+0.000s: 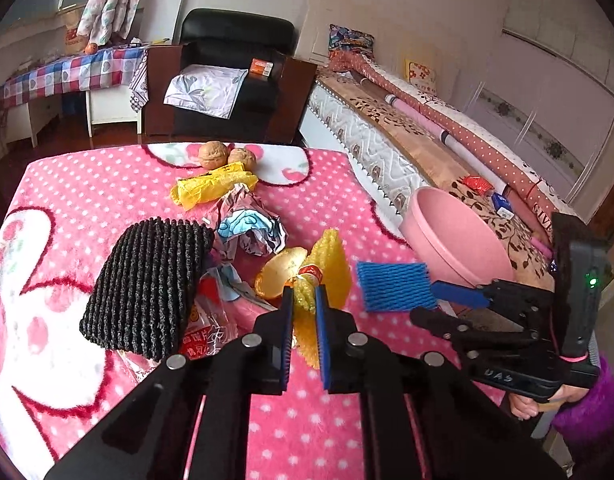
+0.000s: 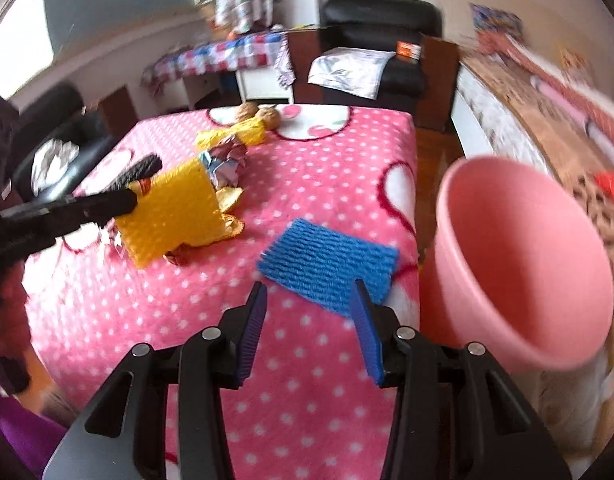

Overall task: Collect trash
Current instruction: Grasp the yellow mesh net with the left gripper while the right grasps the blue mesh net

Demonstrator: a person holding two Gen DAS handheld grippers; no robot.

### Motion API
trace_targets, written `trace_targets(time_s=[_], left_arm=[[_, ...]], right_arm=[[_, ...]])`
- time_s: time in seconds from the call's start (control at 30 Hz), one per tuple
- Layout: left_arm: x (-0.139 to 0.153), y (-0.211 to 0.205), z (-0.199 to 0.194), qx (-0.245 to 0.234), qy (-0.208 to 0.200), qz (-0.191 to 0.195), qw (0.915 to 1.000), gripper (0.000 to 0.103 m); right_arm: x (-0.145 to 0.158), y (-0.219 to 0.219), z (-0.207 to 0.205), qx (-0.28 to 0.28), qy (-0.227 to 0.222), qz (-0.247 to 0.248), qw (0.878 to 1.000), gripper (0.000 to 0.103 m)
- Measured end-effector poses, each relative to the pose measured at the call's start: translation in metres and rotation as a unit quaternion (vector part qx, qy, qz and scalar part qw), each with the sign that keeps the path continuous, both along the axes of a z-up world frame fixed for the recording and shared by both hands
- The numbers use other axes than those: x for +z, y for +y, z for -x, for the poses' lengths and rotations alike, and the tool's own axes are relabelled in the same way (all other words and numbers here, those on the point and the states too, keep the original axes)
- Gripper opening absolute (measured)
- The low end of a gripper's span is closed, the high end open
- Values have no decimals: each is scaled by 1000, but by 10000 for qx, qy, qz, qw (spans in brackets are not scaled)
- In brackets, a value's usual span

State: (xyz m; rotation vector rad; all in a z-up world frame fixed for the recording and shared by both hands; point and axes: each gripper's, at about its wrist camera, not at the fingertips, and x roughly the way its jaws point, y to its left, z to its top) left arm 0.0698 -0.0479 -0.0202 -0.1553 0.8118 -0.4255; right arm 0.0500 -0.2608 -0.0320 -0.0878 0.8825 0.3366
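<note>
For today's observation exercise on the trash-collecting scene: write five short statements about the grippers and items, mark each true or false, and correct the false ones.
1. The left gripper is shut on the yellow foam net sleeve. True.
2. The right gripper holds the blue foam net sleeve. False: it is open; the sleeve lies on the blanket.
3. The round pink plastic basin contains trash. False: its visible inside looks empty.
4. Two brown walnuts sit at the far edge of the pink polka-dot blanket. True.
5. The dark knitted cloth is red. False: black-grey.

walnuts (image 1: 227,155) x2 | foam nets: 1 yellow (image 2: 171,210), 1 blue (image 2: 329,266), 1 black (image 1: 147,284) | pink bin (image 2: 523,264) x1
</note>
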Motion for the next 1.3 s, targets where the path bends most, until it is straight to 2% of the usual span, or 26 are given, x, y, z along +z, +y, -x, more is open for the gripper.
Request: trace_targets(time_s=[0.2,0.3,0.5,0.53,0.67,0.7,0.77,0.9,1.07,1.3], left_arm=[[-3,5,-3,64,88,63,9999,10],[-3,6,-4,77,112,72,9999,10],[-7,7,-9,118,231,134,9996,10],[-8,7,-11,121,260,149,9995,10],[-10,6,-13,130,290,134,9994,10],[-9,5,-13,130,294,132,9994,10],[-9,4,-13,129,290,123,9994,10],[-7,0,-14,134,274,106,9995,10],[-3,-3,-11,142,220,97,9996,10],[2,-16,-6,121,154,-1,9998,10]], right_arm=[[-13,19,-9,589,66,606,9964,44],[-22,23,-15,660,8,1041,9924,44],[-21,18,-23,656,-52,1019,9926,44],[-21,16,-25,629,-39,951,9935,44],[-20,6,-32,424,10,669,9969,20],[-19,1,-34,378,61,449,9983,14],[-17,-6,-36,275,145,130,9994,8],[-9,-20,-35,41,271,-579,9979,7],[-1,-28,-27,-109,378,-1361,9899,7],[0,-38,-11,-319,677,-2432,9671,7]])
